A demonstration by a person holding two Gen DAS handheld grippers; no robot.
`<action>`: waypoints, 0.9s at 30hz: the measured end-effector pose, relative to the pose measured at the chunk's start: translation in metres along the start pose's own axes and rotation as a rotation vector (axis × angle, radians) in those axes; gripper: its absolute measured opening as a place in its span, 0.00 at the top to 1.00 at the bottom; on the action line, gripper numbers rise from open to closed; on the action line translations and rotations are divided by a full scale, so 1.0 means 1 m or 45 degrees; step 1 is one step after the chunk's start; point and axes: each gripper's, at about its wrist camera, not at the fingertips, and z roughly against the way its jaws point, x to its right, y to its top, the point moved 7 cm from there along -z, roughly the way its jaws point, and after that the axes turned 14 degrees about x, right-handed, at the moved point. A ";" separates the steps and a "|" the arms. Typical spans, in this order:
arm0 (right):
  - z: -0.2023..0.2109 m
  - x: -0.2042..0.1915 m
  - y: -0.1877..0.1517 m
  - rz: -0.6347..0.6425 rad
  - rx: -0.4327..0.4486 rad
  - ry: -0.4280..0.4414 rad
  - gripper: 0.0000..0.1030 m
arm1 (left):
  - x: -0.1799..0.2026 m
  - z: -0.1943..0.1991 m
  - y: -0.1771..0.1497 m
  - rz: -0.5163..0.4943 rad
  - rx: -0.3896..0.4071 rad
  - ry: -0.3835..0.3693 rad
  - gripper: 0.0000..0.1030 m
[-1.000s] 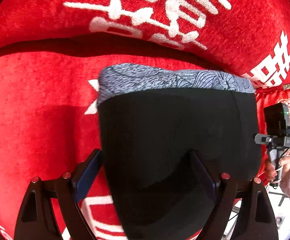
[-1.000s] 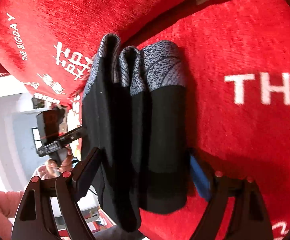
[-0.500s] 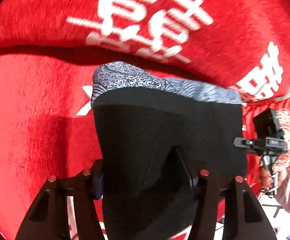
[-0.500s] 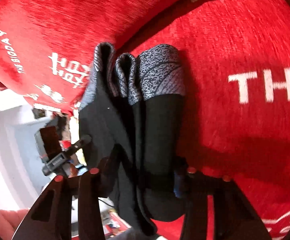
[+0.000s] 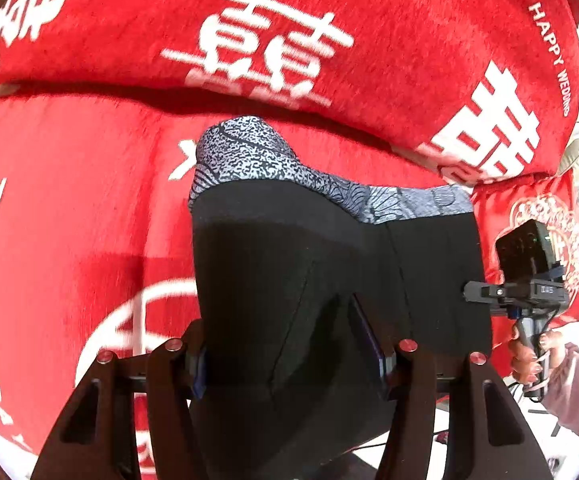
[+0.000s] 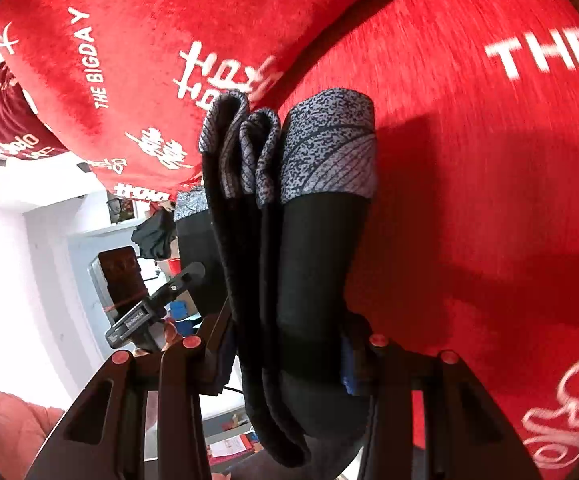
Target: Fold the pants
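Both tools, left tool point(image 5: 289, 356) and right tool point(image 6: 285, 354), pinch the folded pants point(image 5: 329, 272); uneven lifting could slip layers, undoing the fold.

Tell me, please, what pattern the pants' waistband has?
Grey-and-black speckles with fine curved lines on the waistband; clearest in the right wrist view.

i see the black pants point(image 5: 289, 264) folded into a thick stack of layers, the grey-patterned waistband point(image 6: 325, 152) at the far end. the bundle hangs lifted above the red printed blanket, pinched at its near end on both sides.
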 end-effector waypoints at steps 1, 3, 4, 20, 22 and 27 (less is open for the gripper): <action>-0.001 0.002 -0.005 0.004 0.002 -0.008 0.56 | -0.003 -0.003 -0.007 -0.006 -0.005 0.016 0.42; -0.004 0.012 -0.015 0.017 0.000 -0.057 0.56 | -0.016 -0.014 -0.023 -0.027 -0.028 0.063 0.42; -0.008 0.016 -0.019 0.025 -0.002 -0.099 0.56 | -0.026 -0.019 -0.031 -0.042 -0.048 0.104 0.42; 0.023 0.058 -0.046 0.134 0.239 -0.739 0.20 | -0.036 -0.023 -0.055 -0.183 -0.059 0.350 0.12; 0.030 0.053 -0.052 0.150 0.269 -0.796 0.20 | -0.031 -0.017 -0.060 -0.206 -0.064 0.363 0.12; 0.042 0.034 -0.074 0.223 0.321 -0.959 0.18 | -0.013 0.016 -0.070 -0.288 0.006 0.415 0.12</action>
